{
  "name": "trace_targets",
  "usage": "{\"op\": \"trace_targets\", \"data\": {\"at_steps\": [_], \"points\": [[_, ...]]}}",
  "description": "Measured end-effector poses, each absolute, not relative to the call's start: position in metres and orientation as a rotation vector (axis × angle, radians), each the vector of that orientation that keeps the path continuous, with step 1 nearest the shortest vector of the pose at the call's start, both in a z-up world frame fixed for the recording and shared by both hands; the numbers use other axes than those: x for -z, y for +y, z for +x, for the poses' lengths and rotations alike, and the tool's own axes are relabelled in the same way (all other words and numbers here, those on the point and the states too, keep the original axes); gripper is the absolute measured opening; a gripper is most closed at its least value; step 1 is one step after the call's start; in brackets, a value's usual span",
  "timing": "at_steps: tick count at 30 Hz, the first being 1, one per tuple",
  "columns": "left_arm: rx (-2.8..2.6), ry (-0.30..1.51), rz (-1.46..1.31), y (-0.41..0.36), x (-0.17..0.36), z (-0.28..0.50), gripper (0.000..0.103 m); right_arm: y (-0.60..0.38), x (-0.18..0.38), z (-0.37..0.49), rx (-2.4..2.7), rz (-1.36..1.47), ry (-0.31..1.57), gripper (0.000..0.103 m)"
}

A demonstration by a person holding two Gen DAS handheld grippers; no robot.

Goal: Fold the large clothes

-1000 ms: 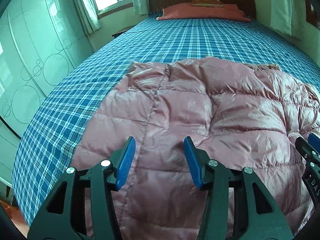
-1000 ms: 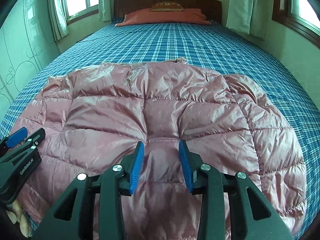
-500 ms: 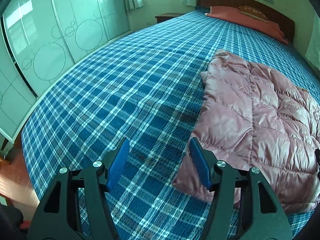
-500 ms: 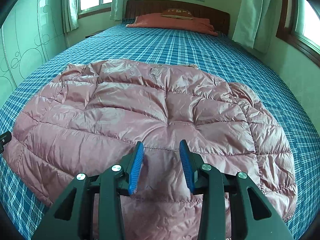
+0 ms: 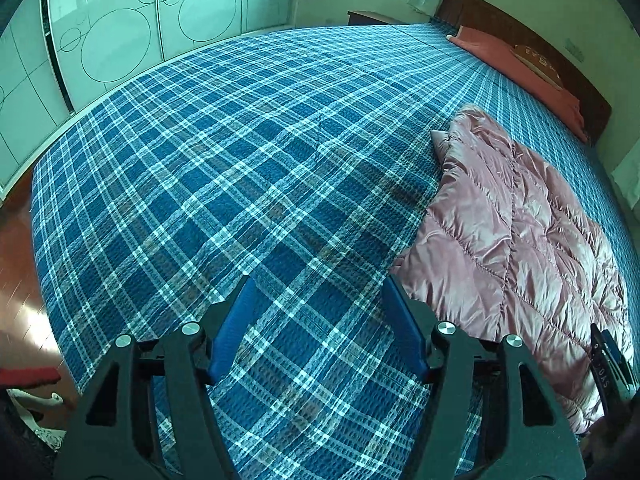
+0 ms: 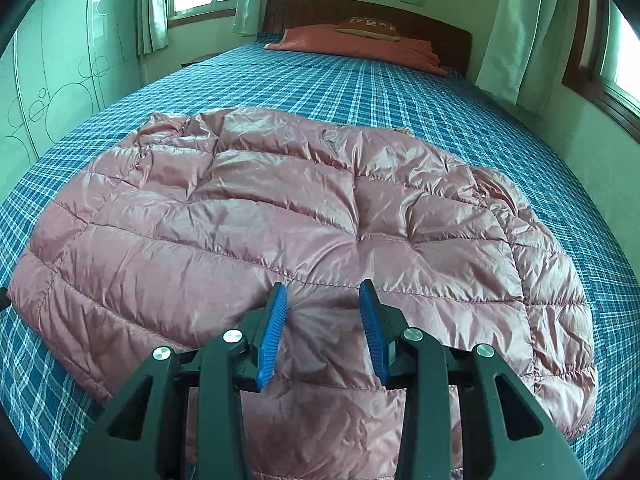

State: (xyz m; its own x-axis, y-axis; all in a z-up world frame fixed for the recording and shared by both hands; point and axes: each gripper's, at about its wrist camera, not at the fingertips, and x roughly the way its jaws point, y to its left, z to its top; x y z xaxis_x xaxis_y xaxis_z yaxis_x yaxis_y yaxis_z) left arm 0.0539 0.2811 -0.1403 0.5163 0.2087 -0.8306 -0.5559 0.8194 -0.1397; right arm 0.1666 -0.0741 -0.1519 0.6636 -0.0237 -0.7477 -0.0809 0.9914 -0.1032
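Pink quilted down jacket [image 6: 304, 216] is lying spread flat on a bed covered with a blue plaid bedspread [image 5: 248, 168], its shiny fabric puffing up between stitched seams. In the right wrist view it is filling the middle of the picture, wider than it is deep, with a small collar edge showing at its far side. In the left wrist view the jacket [image 5: 516, 240] is sitting off to the right, and bare plaid cloth is taking up most of the frame.

The left gripper [image 5: 322, 320] is hovering over the bare bedspread just beside the jacket's near left edge. Its blue-padded jaws have just been opening and are standing wide apart, with nothing between them but the plaid below. Its right finger [image 5: 402, 320] is showing right next to the jacket's hem; contact cannot be told.

The right gripper [image 6: 324, 320] is hanging over the jacket's near middle, pointing down at it. Its jaws are standing partly open with a clear gap, and the pink fabric is showing through that gap, not pinched by the pads.

At the head of the bed, a salmon-coloured pillow [image 6: 360, 46] is resting against a dark wooden headboard [image 6: 432, 26]. Pale green wardrobe doors [image 5: 120, 36] with circle patterns are lining the wall along the bed's left side, and light curtains [image 6: 516, 28] are hanging by the windows.
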Motion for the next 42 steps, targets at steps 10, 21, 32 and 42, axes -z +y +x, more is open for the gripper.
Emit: {"op": "trace_targets", "data": {"at_steps": [10,21,32,42], "points": [[-0.434,0.885,-0.515,0.276,0.145,0.066,0.081,-0.075,0.171,0.172,-0.036,-0.118,0.886,0.040],[-0.367,0.846,-0.578,0.278,0.132,0.067,0.082,-0.077,0.170,0.171,-0.039,-0.110,0.879,0.040],[-0.294,0.918,-0.647,0.267,0.159,0.103,0.082,-0.077,0.168,0.170,-0.033,-0.117,0.872,0.040],[-0.282,0.935,-0.607,0.261,0.167,0.120,0.082,-0.076,0.149,0.187,-0.027,-0.049,0.838,0.040]]}}
